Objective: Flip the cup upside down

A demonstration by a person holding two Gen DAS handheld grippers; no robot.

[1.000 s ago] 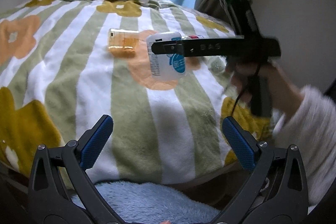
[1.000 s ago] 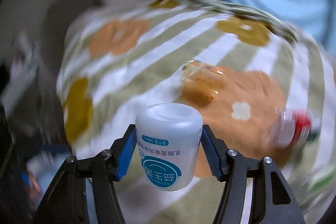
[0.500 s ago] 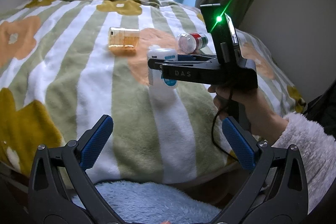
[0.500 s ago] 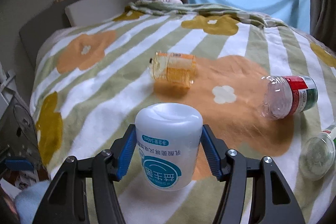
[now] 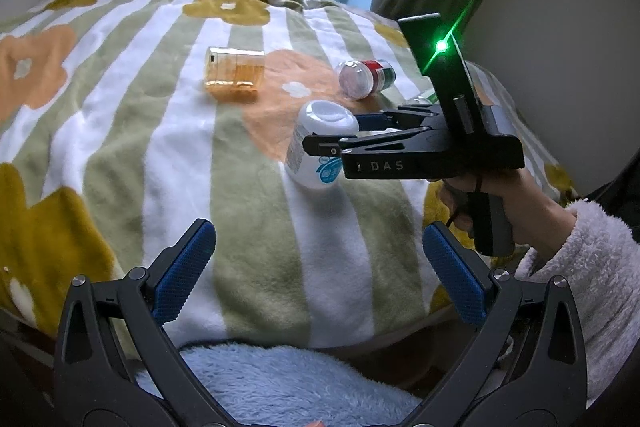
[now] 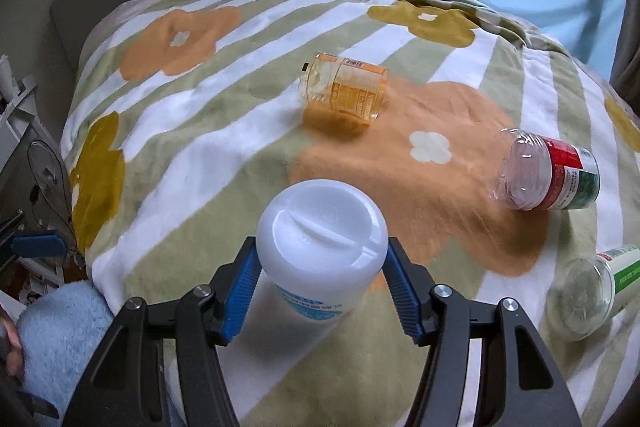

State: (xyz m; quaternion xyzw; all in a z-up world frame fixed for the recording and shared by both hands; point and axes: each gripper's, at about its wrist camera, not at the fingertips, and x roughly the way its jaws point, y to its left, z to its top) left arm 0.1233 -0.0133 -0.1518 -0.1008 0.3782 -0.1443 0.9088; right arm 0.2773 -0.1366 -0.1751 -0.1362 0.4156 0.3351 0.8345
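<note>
Four containers are showing on the bed, counted from the right wrist view: one white cup (image 6: 322,251), one amber jar (image 6: 344,87), one clear bottle with a red-and-green label (image 6: 548,175) and one clear bottle with a green-and-white label (image 6: 592,291). Two hand-held grippers are showing – one per hand.

The right hand-held gripper (image 6: 322,291) is clamping the white cup between its blue pads (image 6: 240,295), fingers pressing on both sides of the cup's body. The cup is sitting inverted, closed bottom facing up, printed label reading upside down; in the left wrist view the cup (image 5: 320,147) is tilting a little, its lower end at the striped flower blanket (image 5: 180,155) – whether it is actually touching, I cannot tell.

The left hand-held gripper (image 5: 316,263) is hanging wide open near the bed's front edge, gripping nothing, well apart from the cup.

The amber jar (image 5: 235,73) and the red-labelled bottle (image 5: 366,79) are lying on their sides beyond the cup. The green-labelled bottle is lying to the right, near the blanket's edge.

Versus half a second ago: the cup is now lower and closer to the blanket, and the right wrist camera is looking down more onto its upturned bottom. The left hand-held gripper is staying just as open, in the same spot. The three lying containers are not shifting.
</note>
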